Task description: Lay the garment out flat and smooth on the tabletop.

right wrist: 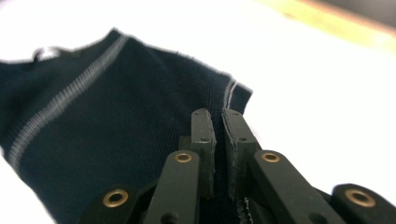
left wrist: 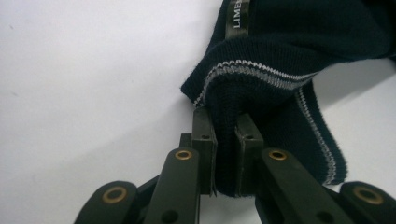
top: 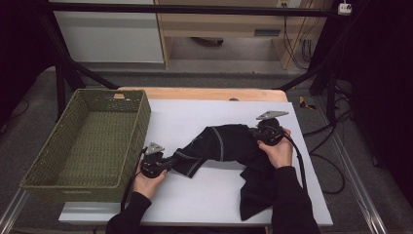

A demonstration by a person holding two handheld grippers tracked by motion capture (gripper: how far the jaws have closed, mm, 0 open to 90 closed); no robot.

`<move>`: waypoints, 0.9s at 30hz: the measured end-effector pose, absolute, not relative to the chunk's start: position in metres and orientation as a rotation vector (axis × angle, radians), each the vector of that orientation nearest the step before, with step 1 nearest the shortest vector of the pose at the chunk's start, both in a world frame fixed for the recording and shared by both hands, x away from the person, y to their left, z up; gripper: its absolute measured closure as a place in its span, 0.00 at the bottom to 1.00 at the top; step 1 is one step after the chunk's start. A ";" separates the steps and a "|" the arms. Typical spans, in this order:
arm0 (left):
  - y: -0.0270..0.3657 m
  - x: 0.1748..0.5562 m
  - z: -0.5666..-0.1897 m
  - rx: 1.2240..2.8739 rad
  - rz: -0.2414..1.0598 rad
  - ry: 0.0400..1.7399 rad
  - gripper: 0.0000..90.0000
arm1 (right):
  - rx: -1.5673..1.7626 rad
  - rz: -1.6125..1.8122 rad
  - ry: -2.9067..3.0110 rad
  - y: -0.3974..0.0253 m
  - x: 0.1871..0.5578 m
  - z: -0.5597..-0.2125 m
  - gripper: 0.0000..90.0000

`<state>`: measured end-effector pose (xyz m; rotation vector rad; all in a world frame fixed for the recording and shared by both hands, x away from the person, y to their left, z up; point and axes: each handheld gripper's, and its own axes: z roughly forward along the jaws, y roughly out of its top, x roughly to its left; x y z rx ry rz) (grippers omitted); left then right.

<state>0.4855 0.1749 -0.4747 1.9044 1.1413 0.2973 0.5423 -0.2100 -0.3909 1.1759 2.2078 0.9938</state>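
A dark navy knit garment (top: 229,144) with thin grey stripes lies crumpled on the white mat (top: 204,195), one part trailing toward the front edge. My left gripper (top: 171,161) is shut on a ribbed, striped hem at the garment's left end. In the left gripper view that hem (left wrist: 261,88) is folded between the jaws of the left gripper (left wrist: 225,135), and a label (left wrist: 236,16) shows above. My right gripper (top: 254,131) is at the garment's far right edge. In the right gripper view the right gripper (right wrist: 218,128) is closed on the garment's edge (right wrist: 236,93), with the cloth (right wrist: 107,140) spreading left.
A green woven basket (top: 63,146) stands on the table's left side, beside the mat. The wooden table edge (top: 209,93) runs along the back. Black frame legs and cables stand on the floor beyond and to the right.
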 end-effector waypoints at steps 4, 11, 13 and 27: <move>0.176 0.480 -0.452 1.869 0.325 1.105 0.91 | 1.103 1.041 2.127 -0.215 0.530 -0.364 0.94; 0.183 0.480 -0.388 1.744 0.416 1.098 0.91 | 0.996 1.135 2.025 -0.219 0.519 -0.319 0.95; 0.182 0.489 -0.372 1.724 0.454 1.121 0.91 | 0.986 1.157 1.991 -0.218 0.523 -0.310 0.95; 0.174 0.576 -0.371 1.682 0.450 1.243 0.55 | 1.175 0.957 1.828 -0.209 0.608 -0.333 0.68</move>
